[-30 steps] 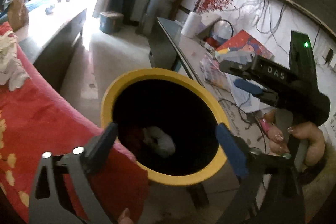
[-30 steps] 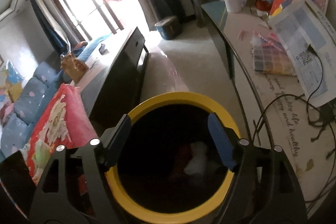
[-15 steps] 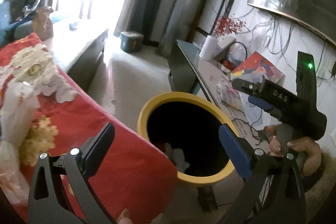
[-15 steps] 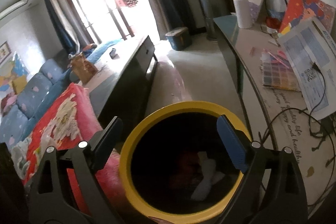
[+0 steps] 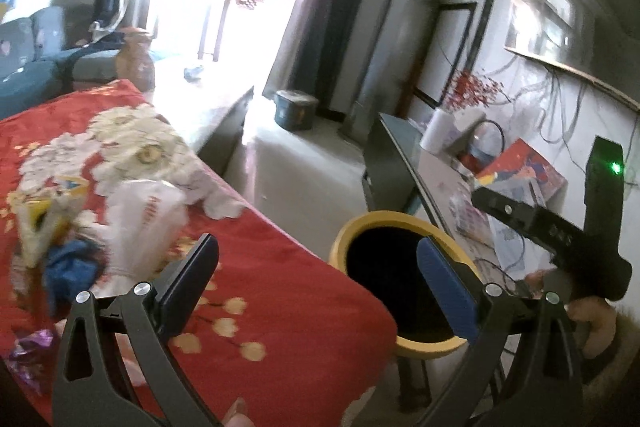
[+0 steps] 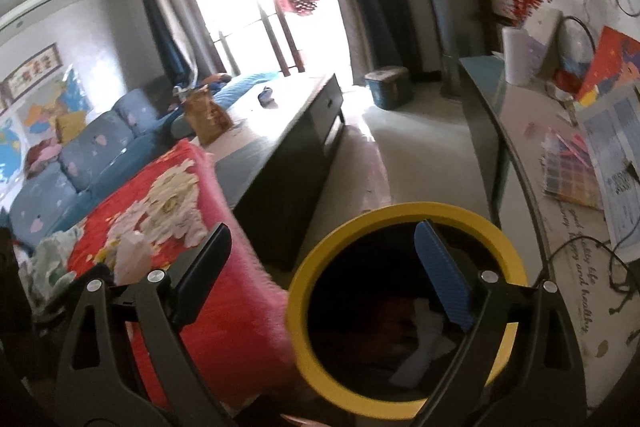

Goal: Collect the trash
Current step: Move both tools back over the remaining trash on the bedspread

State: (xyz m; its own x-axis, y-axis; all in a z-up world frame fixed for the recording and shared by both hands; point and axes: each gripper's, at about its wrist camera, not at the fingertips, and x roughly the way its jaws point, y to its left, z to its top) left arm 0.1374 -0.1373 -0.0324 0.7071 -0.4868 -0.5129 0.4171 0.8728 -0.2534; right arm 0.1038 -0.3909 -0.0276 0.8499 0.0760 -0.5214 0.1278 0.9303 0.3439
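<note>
Remaining trash, a white plastic bag (image 5: 144, 223) and crumpled wrappers (image 5: 44, 227), lies on the red floral blanket (image 5: 280, 287). Paper scraps (image 6: 420, 343) already sit inside the yellow-rimmed bin (image 6: 400, 405) beside it. I hold my left claw (image 5: 320, 275) spread and empty; my right claw (image 6: 324, 267) is equally spread, empty above the bin. Collection looks partly done.

Wrappers (image 5: 140, 223) on red floral blanket (image 5: 288, 291)

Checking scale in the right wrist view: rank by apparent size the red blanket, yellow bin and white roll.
1. red blanket
2. yellow bin, close behind; it sits nearer the camera, so unsure
3. white roll
</note>
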